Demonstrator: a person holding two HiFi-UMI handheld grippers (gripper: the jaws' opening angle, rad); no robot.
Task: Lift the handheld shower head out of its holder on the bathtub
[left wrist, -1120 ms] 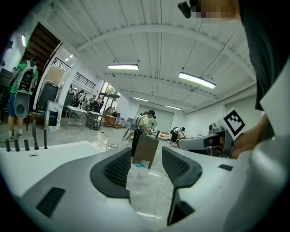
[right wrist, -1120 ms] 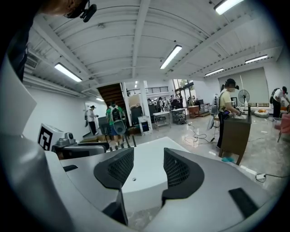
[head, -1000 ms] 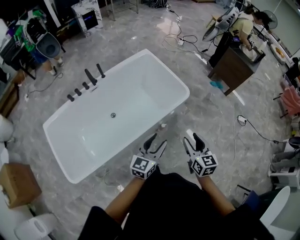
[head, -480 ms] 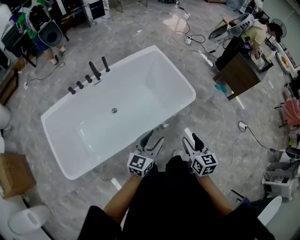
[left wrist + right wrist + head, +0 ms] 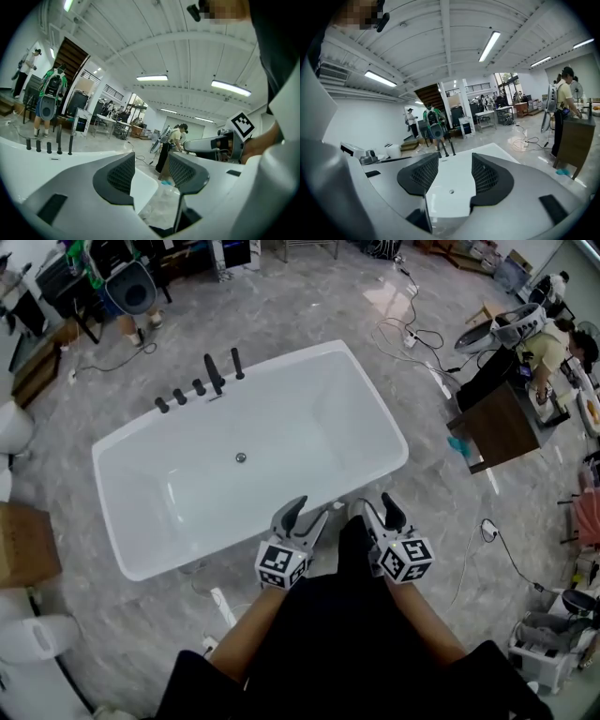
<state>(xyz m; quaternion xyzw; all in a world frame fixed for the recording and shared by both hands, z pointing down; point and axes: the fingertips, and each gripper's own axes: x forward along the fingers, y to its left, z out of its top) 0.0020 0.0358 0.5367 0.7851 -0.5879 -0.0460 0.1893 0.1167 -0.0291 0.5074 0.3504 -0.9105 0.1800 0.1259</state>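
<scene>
The white rectangular bathtub (image 5: 309,418) has open grey marble floor (image 5: 309,306) around it. On its far rim the slim black handheld shower head (image 5: 237,363) stands in its holder. Across the basin, at the near rim, the left gripper (image 5: 307,514) and right gripper (image 5: 377,508) hover with jaws wide and empty.

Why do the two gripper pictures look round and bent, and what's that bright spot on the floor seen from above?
Left gripper view and right gripper view: wide-angle lenses bend straight lines, like the ceiling beam, and leave black corners. Head view: sharp and evenly lit; the spot is probably light glaring off the glossy floor beyond the bathtub.
</scene>
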